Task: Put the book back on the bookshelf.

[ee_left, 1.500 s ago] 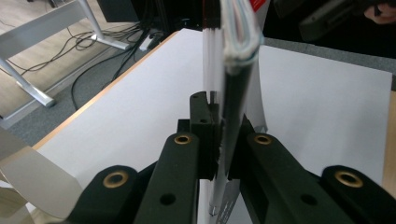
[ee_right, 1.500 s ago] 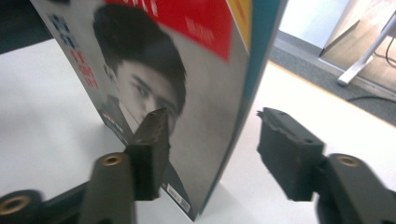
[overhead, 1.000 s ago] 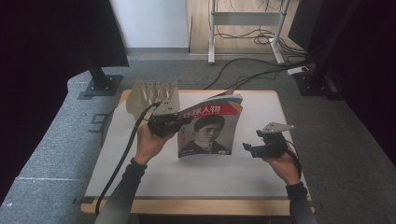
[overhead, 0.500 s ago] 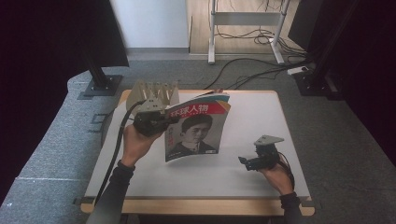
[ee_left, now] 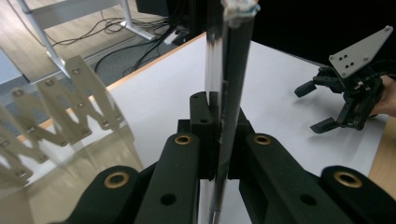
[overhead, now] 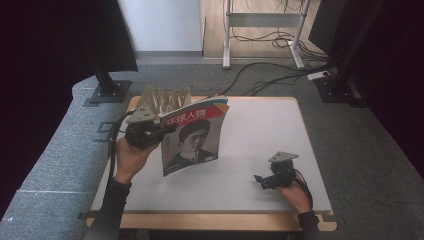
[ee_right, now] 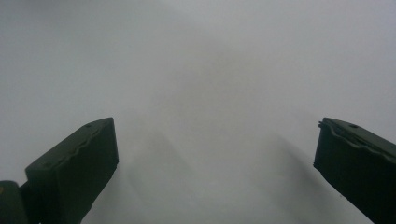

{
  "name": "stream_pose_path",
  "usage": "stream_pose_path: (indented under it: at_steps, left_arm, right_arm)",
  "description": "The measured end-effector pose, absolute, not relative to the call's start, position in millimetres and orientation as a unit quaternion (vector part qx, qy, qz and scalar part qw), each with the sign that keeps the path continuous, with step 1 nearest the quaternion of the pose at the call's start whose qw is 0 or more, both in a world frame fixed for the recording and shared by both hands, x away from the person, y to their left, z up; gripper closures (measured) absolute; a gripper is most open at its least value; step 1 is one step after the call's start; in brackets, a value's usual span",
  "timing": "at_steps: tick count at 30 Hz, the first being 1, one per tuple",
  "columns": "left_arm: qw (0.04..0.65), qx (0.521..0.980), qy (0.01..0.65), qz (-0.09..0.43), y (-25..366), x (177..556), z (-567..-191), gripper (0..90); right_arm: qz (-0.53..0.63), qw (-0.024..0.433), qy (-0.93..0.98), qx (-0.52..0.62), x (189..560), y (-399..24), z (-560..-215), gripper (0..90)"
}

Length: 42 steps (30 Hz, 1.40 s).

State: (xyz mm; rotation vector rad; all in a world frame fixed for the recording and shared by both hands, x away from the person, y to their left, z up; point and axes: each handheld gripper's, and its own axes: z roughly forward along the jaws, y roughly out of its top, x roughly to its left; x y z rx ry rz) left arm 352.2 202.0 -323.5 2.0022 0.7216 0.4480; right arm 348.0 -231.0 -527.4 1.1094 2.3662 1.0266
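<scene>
A magazine (overhead: 192, 137) with a portrait on its cover stands upright above the white table (overhead: 260, 125), left of the middle. My left gripper (overhead: 162, 132) is shut on its left edge. In the left gripper view the magazine (ee_left: 229, 70) runs edge-on between the jaws of my left gripper (ee_left: 219, 112). My right gripper (overhead: 261, 181) sits low near the table's front right, well apart from the magazine. Its jaws have just been opening and stand wide over bare table in the right gripper view (ee_right: 217, 154), with nothing between them. The right gripper (ee_left: 322, 107) also appears far off in the left gripper view.
A slatted rack (overhead: 165, 100) stands at the table's back left corner, just behind the magazine, and its slats (ee_left: 60, 112) are close by in the left gripper view. Cables (overhead: 270, 75) and a desk frame lie on the floor beyond. Dark stands flank the table.
The left gripper has carried the magazine leftward and a little higher. The right hand has sunk toward the front of the table and its jaws have spread wider.
</scene>
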Motion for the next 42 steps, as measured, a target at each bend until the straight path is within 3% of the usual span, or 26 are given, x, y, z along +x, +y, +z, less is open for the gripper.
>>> stream_pose_path:
  at_steps: [27,42]
  left_arm:
    - [0.446,0.771,0.386,0.241,289.1,329.5,-306.4,87.2]
    - [0.427,0.736,0.446,0.276,325.0,346.4,-303.9,87.2]
  right_arm:
    - [0.355,0.166,0.829,0.399,348.6,-234.6,-536.0,0.0]
    - [0.356,0.165,0.828,0.4,348.8,-234.9,-536.1,0.0]
